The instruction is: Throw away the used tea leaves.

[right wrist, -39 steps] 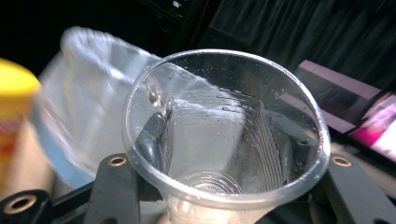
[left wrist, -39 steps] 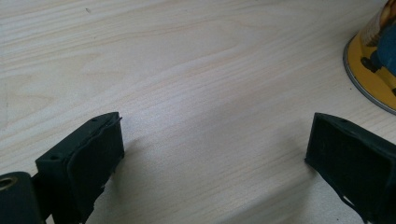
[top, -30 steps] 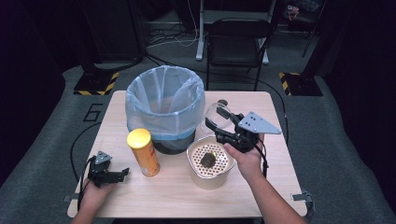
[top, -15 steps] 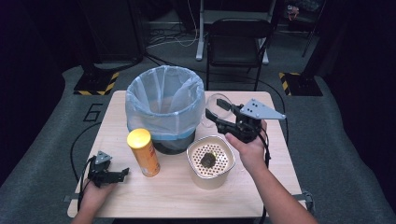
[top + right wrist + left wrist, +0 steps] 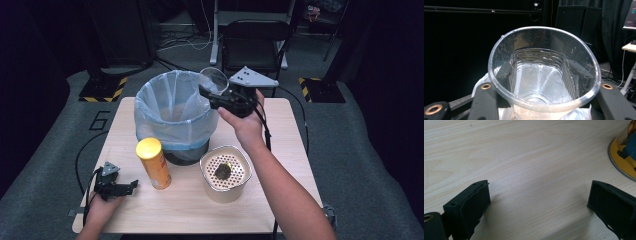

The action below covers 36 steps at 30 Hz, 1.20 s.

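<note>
A clear plastic cup is held in the air at the right rim of the blue-bagged bin. My right gripper is shut on it, one jaw on each side of the cup wall. The cup looks empty apart from droplets, and its mouth faces the camera in the right gripper view. My left gripper rests open on the table near the front left corner, with nothing between its jaws. The yellow can stands upright just to its right.
A white container with a perforated insert stands in front of the bin and holds a small dark lump. A black chair stands behind the table. Cables run off both grippers.
My right gripper has lifted the clear cup from beside the white container up and back to the bin's right rim. The left gripper has not moved.
</note>
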Each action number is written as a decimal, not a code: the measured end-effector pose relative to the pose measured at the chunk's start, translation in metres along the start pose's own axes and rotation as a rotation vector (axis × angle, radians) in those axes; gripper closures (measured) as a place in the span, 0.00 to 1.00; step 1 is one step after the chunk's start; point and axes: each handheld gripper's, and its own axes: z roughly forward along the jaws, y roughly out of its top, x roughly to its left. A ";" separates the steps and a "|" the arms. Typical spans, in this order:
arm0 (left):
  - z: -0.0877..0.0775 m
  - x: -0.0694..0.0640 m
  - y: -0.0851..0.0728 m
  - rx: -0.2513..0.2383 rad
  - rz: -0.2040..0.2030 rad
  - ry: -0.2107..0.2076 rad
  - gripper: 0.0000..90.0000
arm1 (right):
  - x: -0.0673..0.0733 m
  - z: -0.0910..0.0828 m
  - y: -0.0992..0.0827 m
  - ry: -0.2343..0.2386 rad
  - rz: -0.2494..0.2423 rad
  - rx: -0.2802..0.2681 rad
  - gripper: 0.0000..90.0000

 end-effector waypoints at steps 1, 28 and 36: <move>0.000 0.000 0.000 -0.001 -0.006 -0.003 0.04 | 0.000 0.007 0.001 -0.003 -0.001 0.002 0.50; 0.000 0.000 0.000 0.000 -0.002 -0.002 0.04 | 0.004 0.082 -0.014 -0.007 0.066 0.195 0.17; 0.000 0.000 0.000 0.000 -0.003 -0.002 0.04 | 0.005 0.075 -0.015 0.013 0.062 0.176 0.20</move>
